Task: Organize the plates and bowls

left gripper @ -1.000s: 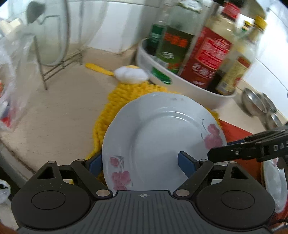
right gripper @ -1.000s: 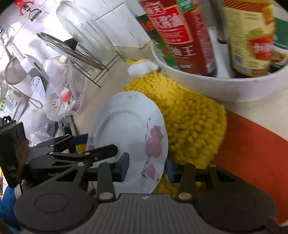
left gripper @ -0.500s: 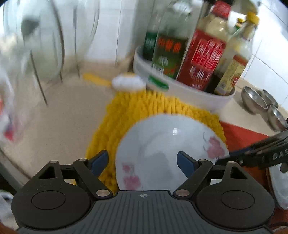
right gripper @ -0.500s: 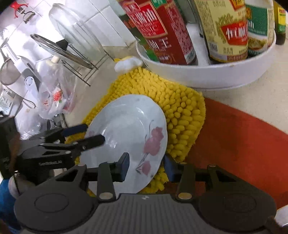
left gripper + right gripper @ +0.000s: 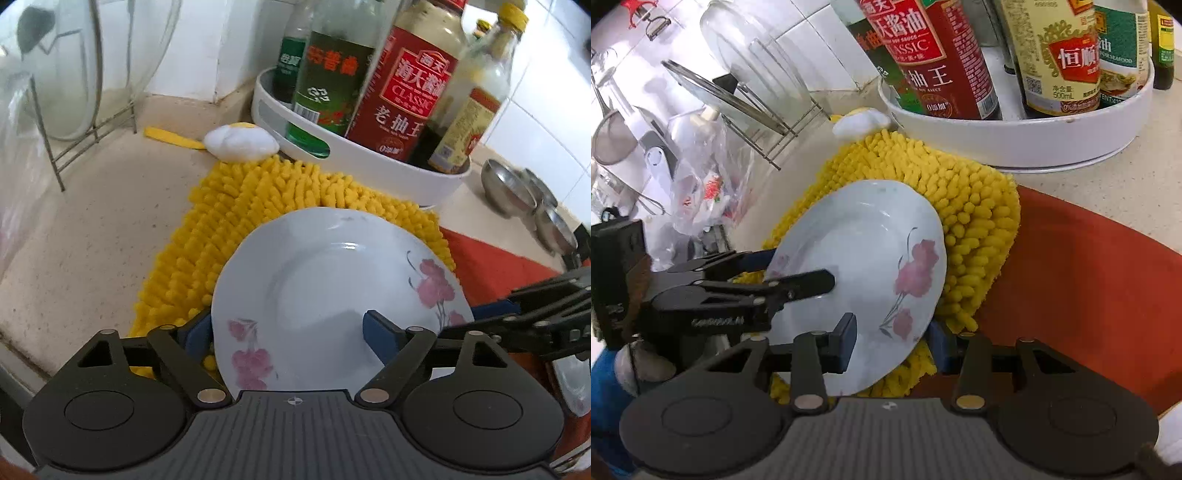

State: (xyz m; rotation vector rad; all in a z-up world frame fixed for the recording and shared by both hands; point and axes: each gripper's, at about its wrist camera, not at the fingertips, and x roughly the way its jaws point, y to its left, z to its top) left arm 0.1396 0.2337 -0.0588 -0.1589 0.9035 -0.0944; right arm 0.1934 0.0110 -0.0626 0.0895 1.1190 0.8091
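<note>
A white plate [image 5: 332, 280] with pink flowers hangs tilted just above a shaggy yellow mat [image 5: 240, 221]. My right gripper [image 5: 894, 345] is shut on the plate's [image 5: 857, 240] near rim, one pad on top and one underneath. My left gripper [image 5: 288, 328] straddles the opposite rim with its jaws wide. One of its fingers lies over the plate's hollow and the other is behind the rim, neither pressing. In the right wrist view the left gripper [image 5: 798, 267] reaches in from the left. In the left wrist view the right gripper [image 5: 480, 317] comes in from the right.
A white round tray [image 5: 406, 173] of sauce bottles stands behind the mat. A red mat [image 5: 1089, 277] lies to the right, with another plate [image 5: 576, 384] at its edge. Steel bowls [image 5: 509, 188] sit far right. A wire rack with glass lids [image 5: 746, 92] and a plastic bag [image 5: 701, 184] are on the left.
The plate has come down and tipped flatter over the yellow mat in the right gripper. The left gripper drew back from the plate, then came in around its rim again.
</note>
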